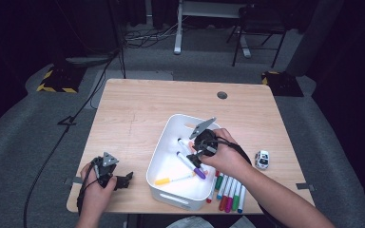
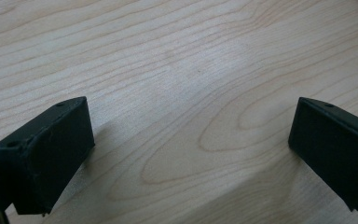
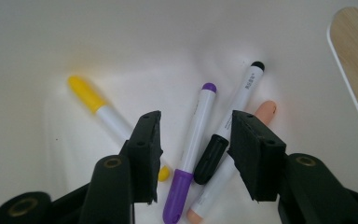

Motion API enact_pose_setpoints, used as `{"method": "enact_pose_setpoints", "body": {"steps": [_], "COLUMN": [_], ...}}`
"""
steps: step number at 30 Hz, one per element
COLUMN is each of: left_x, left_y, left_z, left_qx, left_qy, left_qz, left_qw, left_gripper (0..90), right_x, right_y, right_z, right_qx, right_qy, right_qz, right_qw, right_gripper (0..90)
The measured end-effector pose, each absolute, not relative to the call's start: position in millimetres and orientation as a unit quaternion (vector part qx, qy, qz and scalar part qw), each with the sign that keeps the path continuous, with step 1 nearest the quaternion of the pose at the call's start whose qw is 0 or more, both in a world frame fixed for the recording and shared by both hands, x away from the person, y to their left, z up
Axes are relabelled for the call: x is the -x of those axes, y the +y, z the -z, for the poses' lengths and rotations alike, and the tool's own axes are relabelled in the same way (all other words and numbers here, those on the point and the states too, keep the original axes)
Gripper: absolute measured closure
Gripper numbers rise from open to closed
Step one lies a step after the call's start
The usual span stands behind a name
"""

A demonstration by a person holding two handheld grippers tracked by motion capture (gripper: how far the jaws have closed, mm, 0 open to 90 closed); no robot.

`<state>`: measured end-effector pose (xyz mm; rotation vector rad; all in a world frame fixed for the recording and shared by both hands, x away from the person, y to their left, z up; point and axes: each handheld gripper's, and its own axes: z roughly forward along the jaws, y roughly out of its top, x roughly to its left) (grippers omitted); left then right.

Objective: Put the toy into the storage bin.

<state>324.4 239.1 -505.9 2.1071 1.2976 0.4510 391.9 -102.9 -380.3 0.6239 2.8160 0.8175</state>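
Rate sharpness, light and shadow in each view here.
High view: wooden table well lit, surroundings dark. Left gripper view: sharp grain, soft jaw shadows. Right gripper view: white plastic bin bright, slightly washed out; purple-capped marker and black-capped marker sharp.

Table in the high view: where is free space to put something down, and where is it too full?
The table is bare along its far edge and in the wide strip left of the white bin. It is crowded at the near right: markers lie against the bin, and a toy car stands close by. The left gripper takes the near left corner.
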Motion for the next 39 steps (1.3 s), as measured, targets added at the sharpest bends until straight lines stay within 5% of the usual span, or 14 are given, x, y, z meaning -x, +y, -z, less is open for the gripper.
{"method": "enact_pose_setpoints", "body": {"steps": [18, 39], "left_x": [-324.6, -324.7], "left_y": [239.2, 239.1], "left_z": [505.8, 505.7], "left_qx": [-0.797, -0.797], "left_qy": [0.491, 0.491], "left_qz": [-0.172, -0.175], "left_qw": [0.308, 0.306], "left_gripper": [0.3, 0.3], "right_x": [-364.5, -345.5], "right_y": [-159.8, -230.1], "right_z": [339.1, 351.3], "right_qx": [-0.242, -0.297], "right_qy": [0.909, 0.892], "right_qz": [-0.331, -0.329], "right_qw": [0.077, 0.089], "right_gripper": [52.3, 46.7]}}
